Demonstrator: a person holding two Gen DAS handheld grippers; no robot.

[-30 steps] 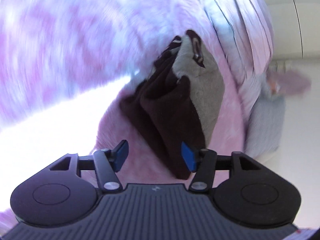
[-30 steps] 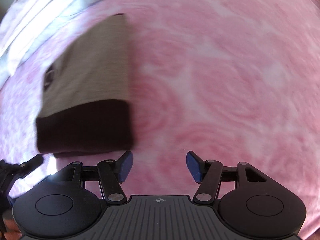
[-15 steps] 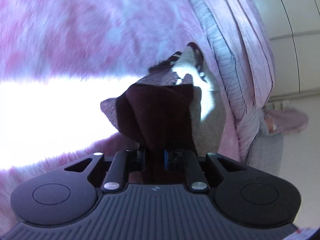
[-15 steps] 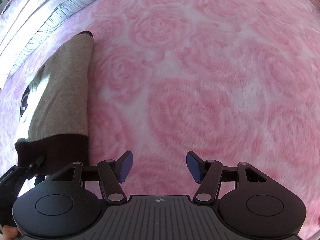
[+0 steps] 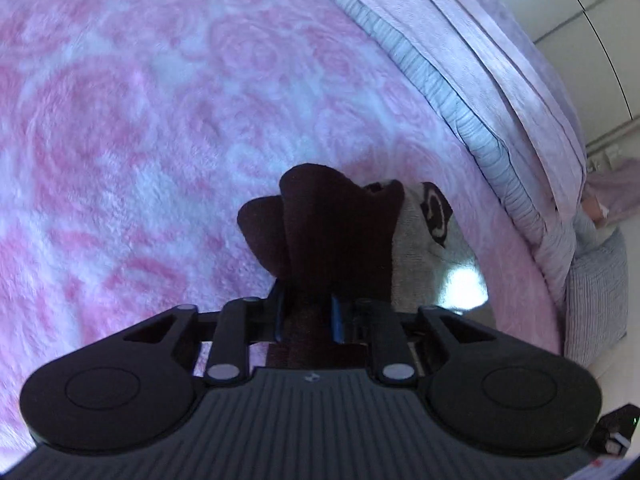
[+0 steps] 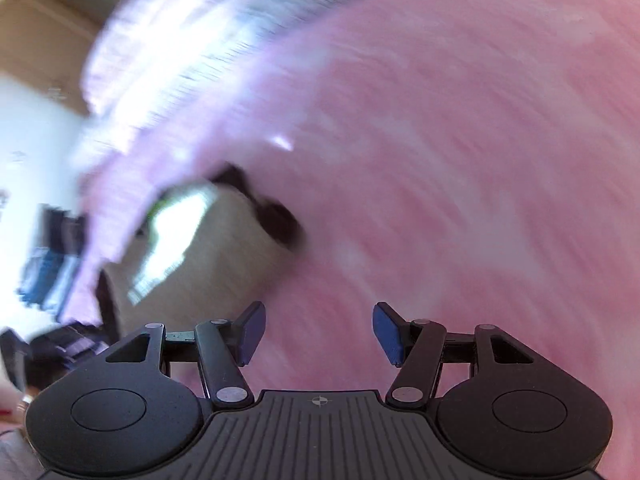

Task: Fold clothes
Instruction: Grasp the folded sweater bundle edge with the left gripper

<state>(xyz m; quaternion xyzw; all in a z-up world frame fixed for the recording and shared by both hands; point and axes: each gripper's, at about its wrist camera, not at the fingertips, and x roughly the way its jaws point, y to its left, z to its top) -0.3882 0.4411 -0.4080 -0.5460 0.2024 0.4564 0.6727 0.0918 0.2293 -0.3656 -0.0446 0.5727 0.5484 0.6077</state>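
A small grey garment [image 5: 416, 240] with a dark brown band [image 5: 332, 232] and a round dark logo lies on the pink rose-patterned blanket [image 5: 140, 140]. My left gripper [image 5: 307, 312] pinches the bunched brown band between its blue pads; the jaws are opening slightly, with cloth still pressed between them. In the blurred right wrist view the same garment [image 6: 224, 248] lies ahead and to the left. My right gripper [image 6: 318, 332] hovers over bare blanket [image 6: 460, 160], its jaws opening wider with nothing between them.
Striped lilac bedding [image 5: 500, 92] is piled along the blanket's right edge, with a grey ribbed cushion [image 5: 596, 292] below it and a pale wall beyond. In the right wrist view the other gripper's dark body [image 6: 60, 344] and part of a hand [image 6: 12, 404] show at lower left.
The left gripper went from open around the brown band to shut on it, and the cloth is now bunched and raised. The right view has swung fast, so the garment now lies ahead-left and blurred.
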